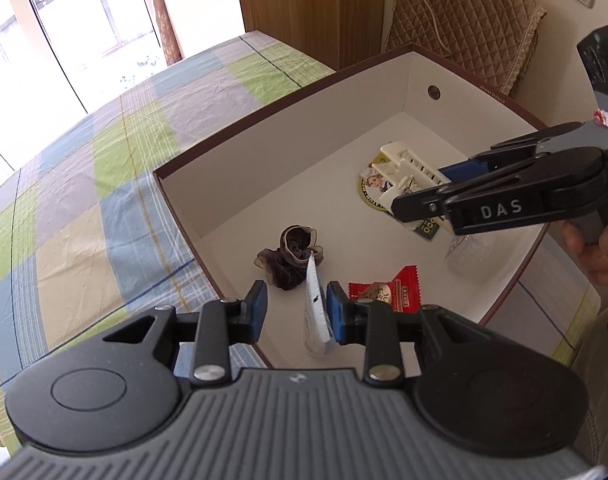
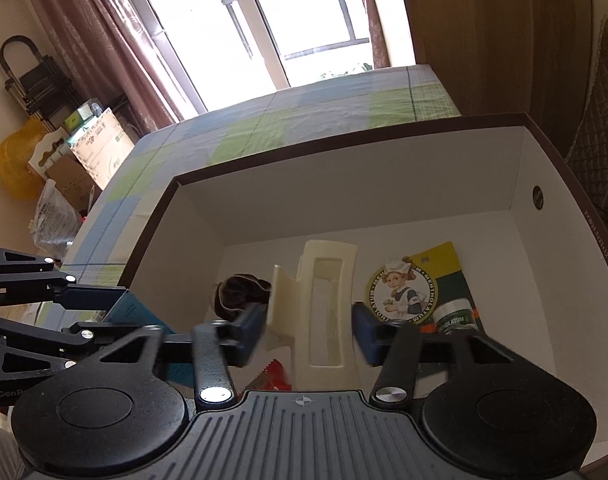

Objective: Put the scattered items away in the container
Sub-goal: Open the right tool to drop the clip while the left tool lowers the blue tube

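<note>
Two grippers work over the open box [image 1: 287, 128].

Left wrist view: the left gripper [image 1: 296, 312] has its jaws apart, with a thin white sachet [image 1: 315, 312] leaning on the right-hand pad, unclamped, above the box floor. A dark scrunchie [image 1: 293, 254] and a red candy wrapper [image 1: 388, 292] lie inside the box. The right gripper [image 1: 428, 196] reaches over the cream plastic holder [image 1: 408, 168].

Right wrist view: the right gripper [image 2: 306, 330] has its jaws apart on either side of the cream plastic holder [image 2: 328, 304], not gripping it. A Mentholatum card [image 2: 416, 292] lies just beside it.

Judgement: both items are at the release step. Next, withdraw each gripper upward, clear of the box walls.
</note>
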Demonstrator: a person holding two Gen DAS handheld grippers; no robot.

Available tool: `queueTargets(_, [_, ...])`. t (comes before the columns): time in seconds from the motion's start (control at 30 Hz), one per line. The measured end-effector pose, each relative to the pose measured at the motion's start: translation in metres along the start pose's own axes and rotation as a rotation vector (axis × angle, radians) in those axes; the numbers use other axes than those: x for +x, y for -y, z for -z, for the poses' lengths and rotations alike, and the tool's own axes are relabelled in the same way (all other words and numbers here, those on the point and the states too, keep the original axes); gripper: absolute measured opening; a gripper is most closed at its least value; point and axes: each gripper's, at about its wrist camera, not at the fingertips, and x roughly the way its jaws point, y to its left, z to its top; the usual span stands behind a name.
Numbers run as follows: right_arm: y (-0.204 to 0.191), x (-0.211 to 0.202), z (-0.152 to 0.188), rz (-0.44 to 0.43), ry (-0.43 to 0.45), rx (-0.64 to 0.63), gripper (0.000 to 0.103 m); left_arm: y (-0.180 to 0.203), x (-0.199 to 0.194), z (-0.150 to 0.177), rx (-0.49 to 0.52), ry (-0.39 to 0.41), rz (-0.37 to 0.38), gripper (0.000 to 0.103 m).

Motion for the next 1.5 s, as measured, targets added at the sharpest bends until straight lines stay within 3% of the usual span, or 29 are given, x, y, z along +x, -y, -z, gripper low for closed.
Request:
queueTargets(0.47, [0.007, -0.014, 0.008, 0.043, -0.064, -0.037, 0.084, 0.002, -0.004, 0.002, -0.030, -0.004, 0.015, 0.028])
queueTargets(1.17, [0.008, -0.041, 0.025, 0.112, -0.087, -0.043, 0.084, 0.011, -0.010, 0.007, -0.033, -0.017, 0.017, 0.029])
queueTargets(1.5, [0.007, -0.053, 0.024, 0.172, -0.076, -0.016, 0.084, 0.018, -0.016, 0.008, -0.065, -0.023, 0.013, 0.045])
